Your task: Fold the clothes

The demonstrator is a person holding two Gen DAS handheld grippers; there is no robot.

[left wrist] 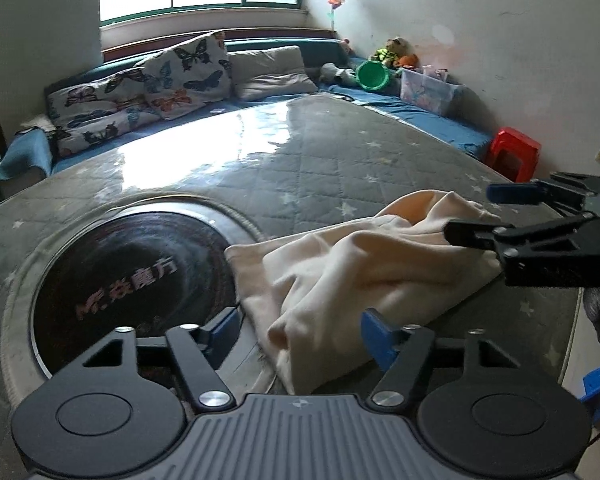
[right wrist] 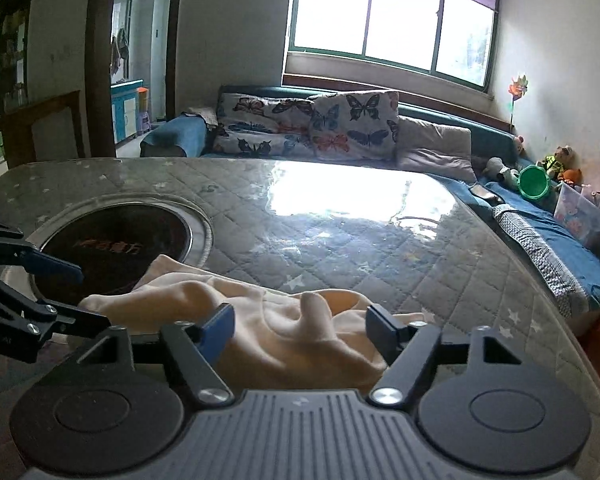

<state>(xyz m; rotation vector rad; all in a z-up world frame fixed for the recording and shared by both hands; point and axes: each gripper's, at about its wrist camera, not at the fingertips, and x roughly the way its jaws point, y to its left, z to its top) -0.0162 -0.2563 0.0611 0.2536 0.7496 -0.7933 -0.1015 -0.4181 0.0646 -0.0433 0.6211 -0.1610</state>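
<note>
Two tongs, both spread, pinching nothing: left gripper (left wrist: 298, 330) and right gripper (right wrist: 300, 326) each straddle the crumpled cream cotton garment (left wrist: 352, 276), heaped low-centre on the grey quilted star-print table cover (left wrist: 320, 152). Soft, light, floppy; best taken at a hem edge. Both point downward, right gripper entering from right edge in the left view.

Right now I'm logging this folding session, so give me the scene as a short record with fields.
garment: cream cloth, crumpled in a heap, not yet folded
surface: quilted grey table cover with star print under a glossy clear sheet
nearby: round dark cooktop set into the table, beside the cloth and partly under its edge
left gripper: jaws apart, cloth between them, pads not pressing
right gripper: jaws apart over the cloth, no grip visible
background: sofa with butterfly cushions, window behind
</note>
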